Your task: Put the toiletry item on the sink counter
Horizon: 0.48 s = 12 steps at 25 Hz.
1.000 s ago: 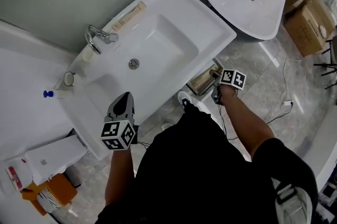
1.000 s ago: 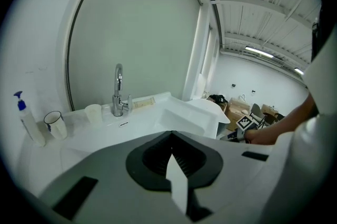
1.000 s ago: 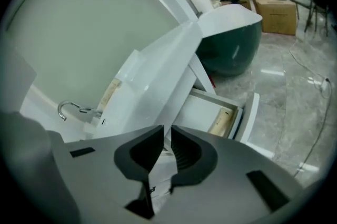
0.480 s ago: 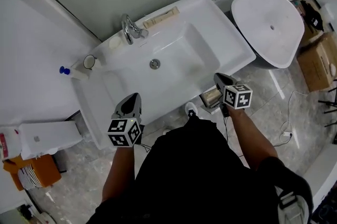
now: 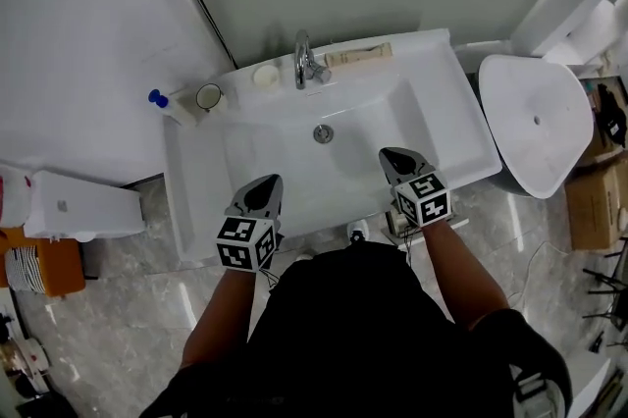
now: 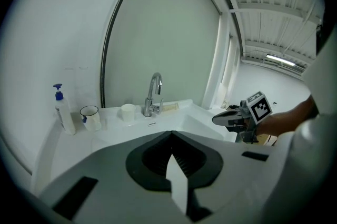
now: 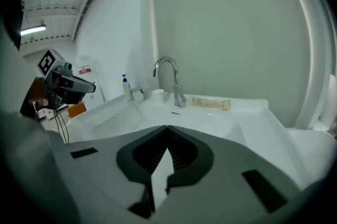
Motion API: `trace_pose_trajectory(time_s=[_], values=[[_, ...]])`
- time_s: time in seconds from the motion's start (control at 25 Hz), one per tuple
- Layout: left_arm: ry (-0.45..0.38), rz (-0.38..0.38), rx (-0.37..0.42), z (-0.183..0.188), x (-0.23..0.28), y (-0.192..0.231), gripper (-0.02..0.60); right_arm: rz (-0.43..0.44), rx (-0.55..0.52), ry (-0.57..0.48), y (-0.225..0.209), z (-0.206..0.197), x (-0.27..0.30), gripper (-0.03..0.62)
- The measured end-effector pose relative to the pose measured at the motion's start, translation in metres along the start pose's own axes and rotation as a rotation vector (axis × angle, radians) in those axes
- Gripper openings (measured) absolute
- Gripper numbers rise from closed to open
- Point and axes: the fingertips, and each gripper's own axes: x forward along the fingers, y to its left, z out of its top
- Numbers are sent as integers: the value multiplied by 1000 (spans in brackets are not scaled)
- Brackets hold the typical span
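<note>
Behind the basin, just right of the faucet (image 5: 306,63), the long tan toiletry item (image 5: 358,55) lies flat on the sink counter (image 5: 196,200), lengthwise along the wall; left gripper (image 5: 263,192) and right gripper (image 5: 398,161) hover nearer the front rim, both closed on nothing

Chrome faucet (image 5: 306,63) stands upright. Just left of the faucet, a small white cup (image 5: 265,76); further left, a dark-rimmed mug (image 5: 208,96). Well right of the faucet, a white ceramic fixture (image 5: 538,122), cardboard box (image 5: 594,205) beyond.

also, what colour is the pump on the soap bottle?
Blue pump on a white soap bottle; clearest in the left gripper view.
</note>
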Motion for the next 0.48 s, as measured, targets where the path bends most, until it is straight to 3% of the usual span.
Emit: trace_pose_trajectory(time_s=[0.48], values=[[-29, 104, -75, -2, 5, 16, -5, 96, -302, 85, 2, 25, 48, 5]])
